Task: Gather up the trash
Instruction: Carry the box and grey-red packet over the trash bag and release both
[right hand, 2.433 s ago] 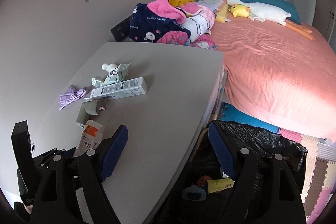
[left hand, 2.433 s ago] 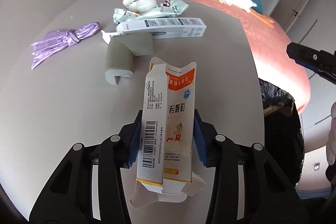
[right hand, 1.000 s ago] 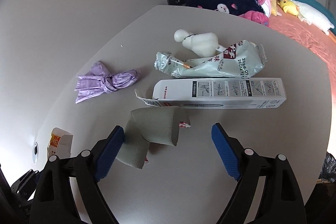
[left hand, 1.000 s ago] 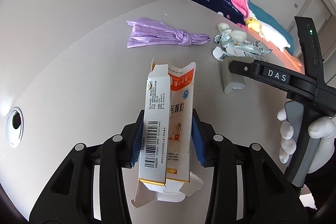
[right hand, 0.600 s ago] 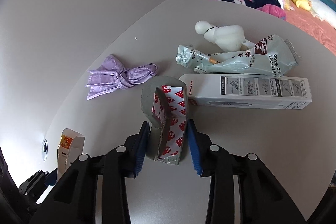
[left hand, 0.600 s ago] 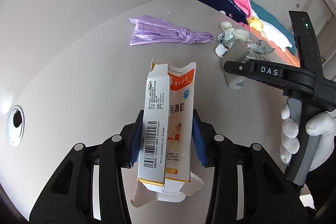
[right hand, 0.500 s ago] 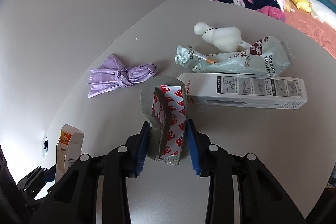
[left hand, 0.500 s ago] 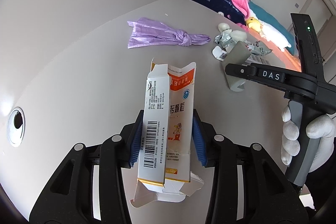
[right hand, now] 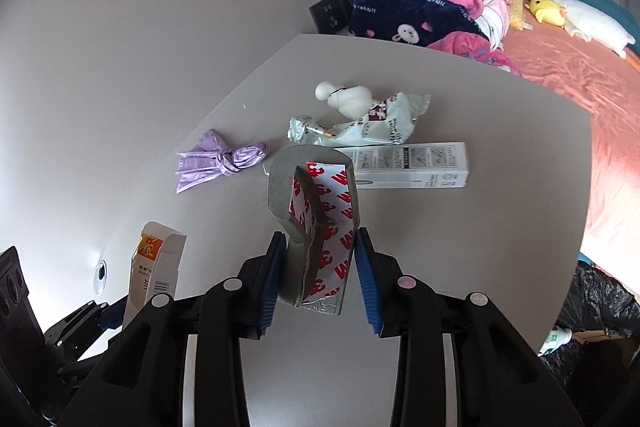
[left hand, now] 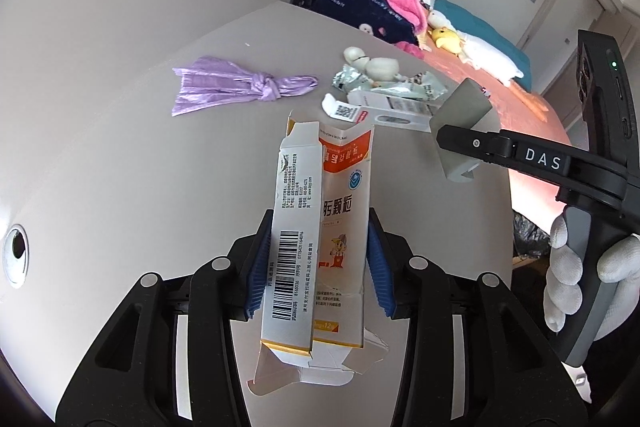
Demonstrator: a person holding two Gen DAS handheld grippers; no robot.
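Note:
My left gripper [left hand: 318,263] is shut on an opened white and orange medicine carton [left hand: 320,227], held above the grey table [left hand: 120,187]; the carton also shows in the right wrist view [right hand: 154,267]. My right gripper [right hand: 320,275] is shut on a grey foam corner guard with red-printed backing [right hand: 320,211], lifted off the table; it shows in the left wrist view [left hand: 460,115] at the right gripper's tip. On the table lie a knotted purple bag [right hand: 224,159], a foil wrapper [right hand: 360,127], a long white box [right hand: 408,165] and a small white figurine [right hand: 344,97].
A black trash bag [right hand: 592,299] hangs at the table's right edge. A bed with a pink sheet [right hand: 580,67], folded clothes and plush toys lies beyond the table. A cable hole [left hand: 16,253] is at the table's left. A wall socket [right hand: 332,11] is behind.
My right gripper closed on the foam corner guard and lifted it off the table, then drew back a little. My left gripper keeps holding the carton and has turned slightly.

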